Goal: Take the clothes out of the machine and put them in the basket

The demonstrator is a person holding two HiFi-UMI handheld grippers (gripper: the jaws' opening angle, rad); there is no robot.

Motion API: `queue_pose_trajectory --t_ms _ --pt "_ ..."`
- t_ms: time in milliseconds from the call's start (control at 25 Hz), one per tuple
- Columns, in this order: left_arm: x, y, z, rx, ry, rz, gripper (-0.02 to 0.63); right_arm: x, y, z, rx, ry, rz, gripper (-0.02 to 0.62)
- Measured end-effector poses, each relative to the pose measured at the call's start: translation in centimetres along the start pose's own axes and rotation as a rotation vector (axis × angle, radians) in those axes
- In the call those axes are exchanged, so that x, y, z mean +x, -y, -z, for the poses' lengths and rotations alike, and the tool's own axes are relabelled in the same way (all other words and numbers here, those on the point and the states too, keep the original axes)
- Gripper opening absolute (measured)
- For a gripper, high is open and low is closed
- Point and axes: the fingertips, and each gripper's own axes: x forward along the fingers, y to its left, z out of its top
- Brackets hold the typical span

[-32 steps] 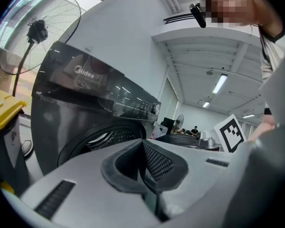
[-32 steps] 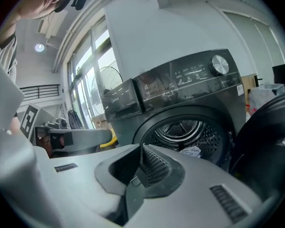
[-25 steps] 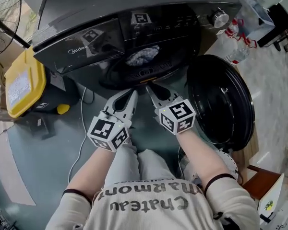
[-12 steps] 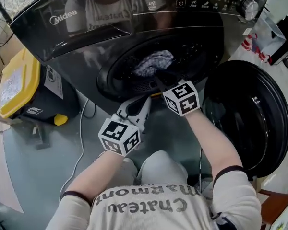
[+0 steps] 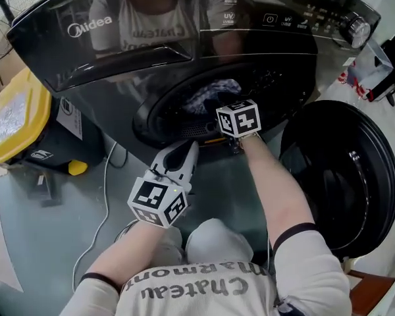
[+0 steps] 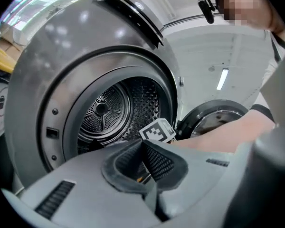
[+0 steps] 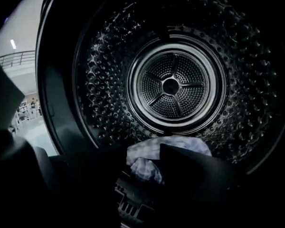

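Dark grey and glossy, the Midea front-loading washing machine [image 5: 151,51] stands with its round door [image 5: 342,170] swung fully open to its right. A control knob [image 5: 357,28] sits at the top right corner of its front panel.

The right gripper [image 7: 142,175] reaches into the mouth of the perforated steel drum [image 7: 171,84], and from the head view only its marker cube and the forearm behind it show at the opening. Its jaws have just been opening and now stand well apart. A crumpled blue-and-white checked cloth [image 7: 147,158] shows between them, just ahead of the tips. The pads do not press on it, so nothing is gripped. The cloth lies on the bottom of the drum, close to the front rim.

The left gripper [image 5: 184,153] hangs outside the machine, just below the lower edge of the door opening, pointing roughly level at it. Its jaws are closed together with nothing between them.

On the floor to the machine's left stands a bin with a yellow lid [image 5: 13,110], and a white cable [image 5: 99,196] trails across the floor near the person's knees.
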Motion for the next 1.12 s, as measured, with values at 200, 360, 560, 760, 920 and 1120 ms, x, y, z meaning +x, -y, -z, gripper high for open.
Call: queue_pose_trajectory --t_ms 200,360,560,760,920,1120 --pt "-0.6 -0.8 1.5 -0.011 -0.027 -0.004 0.006 2.6 0.1 0.6 0.018 -0.106 0.018 0.244" --pt "-1.7 -1.3 1.9 0.054 -0.036 0.008 0.007 3.9 0.5 2.1 0.013 -0.167 0.069 0.252" --pt "-3.1 -2.3 2.8 0.03 -0.05 0.002 0.007 4.8 1.1 3.2 0.019 -0.26 0.102 0.259" --pt "-3.6 -2.1 2.6 0.044 -0.049 0.028 0.007 5.7 0.8 4.9 -0.045 -0.424 0.112 0.259" --pt "-3.9 -2.7 2.5 0.048 -0.046 0.021 0.008 6.0 1.1 5.9 -0.115 -0.513 0.136 0.249" --pt "-4.5 -3.3 2.2 0.043 -0.037 0.005 0.007 6.2 1.5 6.4 -0.165 -0.567 0.157 0.165"
